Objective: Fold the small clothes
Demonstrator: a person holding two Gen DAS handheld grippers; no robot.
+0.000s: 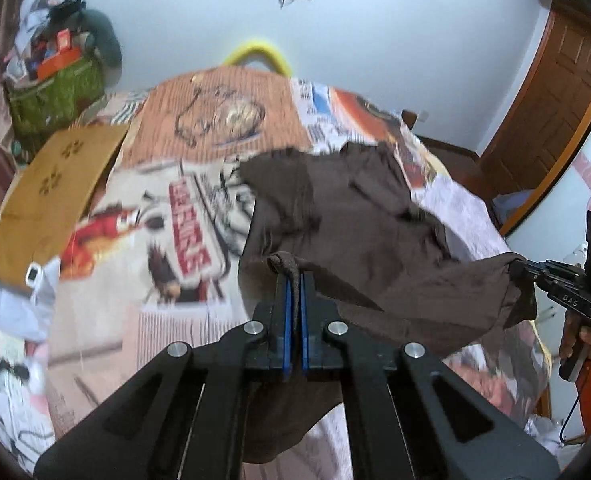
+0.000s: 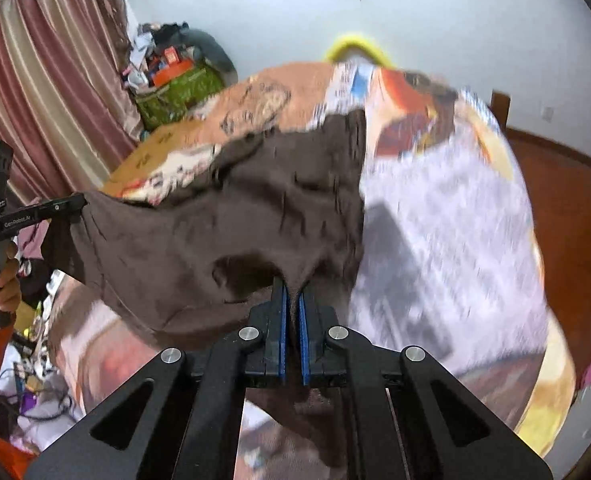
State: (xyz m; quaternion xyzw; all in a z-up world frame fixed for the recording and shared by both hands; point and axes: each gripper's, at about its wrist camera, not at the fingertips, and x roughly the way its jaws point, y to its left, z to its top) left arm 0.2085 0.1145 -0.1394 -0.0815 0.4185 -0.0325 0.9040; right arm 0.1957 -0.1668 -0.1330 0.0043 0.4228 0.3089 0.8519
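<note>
- Nearest the lens, lower centre of the left wrist view: left hand-held gripper (image 1: 294,280), blue pads pressed together on a bunched corner of the brown garment (image 1: 347,216).
- Same story in the right wrist view: right hand-held gripper (image 2: 292,292), pads pinched on another edge of the brown garment (image 2: 223,224).
- Garment slung between the two grips, near edge lifted, far part draped on the bed (image 1: 167,216) with its printed cover, centre to right of the frame.
- Likely step: carrying the near edge over toward the far one for a fold.
- Best done with both grips level and spread, so no sag in the middle.
- Worth lowering edge onto edge before letting go; thin limp cloth, prone to wrinkling and dragging.
- Motion blur throughout; garment type not certain.
- Cardboard sheet (image 1: 51,184) at middle left, well clear of the cloth.
</note>
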